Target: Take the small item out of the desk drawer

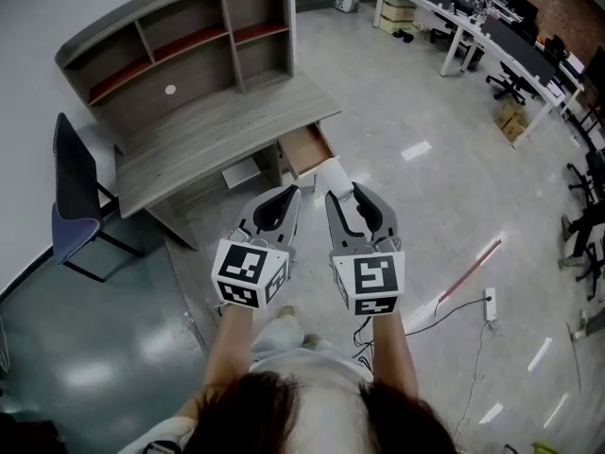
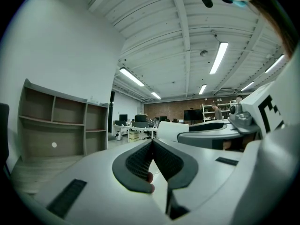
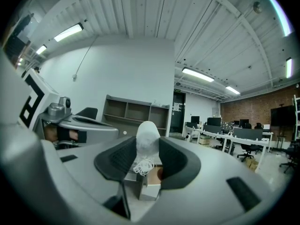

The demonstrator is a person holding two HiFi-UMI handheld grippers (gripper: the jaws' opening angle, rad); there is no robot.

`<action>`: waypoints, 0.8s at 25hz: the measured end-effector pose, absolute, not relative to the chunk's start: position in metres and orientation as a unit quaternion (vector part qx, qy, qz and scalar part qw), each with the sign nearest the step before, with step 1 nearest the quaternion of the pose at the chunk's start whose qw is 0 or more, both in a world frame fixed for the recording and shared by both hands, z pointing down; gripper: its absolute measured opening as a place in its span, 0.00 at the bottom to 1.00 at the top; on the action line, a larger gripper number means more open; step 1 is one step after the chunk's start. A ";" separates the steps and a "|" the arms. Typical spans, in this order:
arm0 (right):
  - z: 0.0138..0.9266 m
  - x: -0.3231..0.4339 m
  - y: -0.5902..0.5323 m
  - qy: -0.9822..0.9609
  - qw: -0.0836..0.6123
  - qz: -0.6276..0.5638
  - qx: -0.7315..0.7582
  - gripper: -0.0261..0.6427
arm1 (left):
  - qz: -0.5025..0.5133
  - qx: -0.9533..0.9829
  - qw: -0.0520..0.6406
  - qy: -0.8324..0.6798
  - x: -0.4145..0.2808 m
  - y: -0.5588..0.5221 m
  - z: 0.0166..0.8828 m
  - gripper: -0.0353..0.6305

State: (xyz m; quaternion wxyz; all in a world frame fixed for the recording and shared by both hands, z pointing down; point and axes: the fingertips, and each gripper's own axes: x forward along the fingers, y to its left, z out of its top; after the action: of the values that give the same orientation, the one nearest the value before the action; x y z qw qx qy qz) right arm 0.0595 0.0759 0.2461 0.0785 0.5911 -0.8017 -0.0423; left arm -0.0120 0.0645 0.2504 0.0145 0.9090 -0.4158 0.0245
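Note:
My right gripper (image 1: 344, 191) is shut on a small white item (image 1: 332, 173), a rounded, padded piece with thin white strings hanging from it. In the right gripper view the white item (image 3: 147, 139) fills the gap between both pads of the right gripper (image 3: 147, 154). It hangs above the open wooden drawer (image 1: 304, 149) at the desk's right end; the drawer (image 3: 151, 173) also shows below the jaws. My left gripper (image 1: 286, 194) is beside the right one, shut with nothing in it. In its own view the left gripper (image 2: 153, 143) has its pads meeting at the tips.
The grey desk (image 1: 217, 130) carries an open shelf unit (image 1: 180, 36) at its back. A dark chair (image 1: 76, 197) stands at its left. A power strip (image 1: 490, 304) with cables lies on the floor to the right. Office desks and chairs (image 1: 492, 36) line the far right.

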 end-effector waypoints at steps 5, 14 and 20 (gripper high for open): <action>0.247 0.060 0.062 -0.799 0.080 -0.039 0.594 0.28 | 0.022 0.909 0.016 -0.416 -0.014 0.050 0.250 0.08; 0.247 0.056 0.040 -0.792 0.079 -0.037 0.604 0.28 | 0.021 0.911 0.020 -0.412 -0.022 0.028 0.254 0.08; 0.244 0.052 0.027 -0.789 0.078 -0.037 0.609 0.28 | 0.023 0.912 0.021 -0.410 -0.031 0.016 0.252 0.08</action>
State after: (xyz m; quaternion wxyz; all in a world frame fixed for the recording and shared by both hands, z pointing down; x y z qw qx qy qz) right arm 0.0520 0.0274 0.2441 0.0780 0.6086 -0.7888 -0.0367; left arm -0.0306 0.0159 0.2519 0.0214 0.9116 -0.4098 0.0234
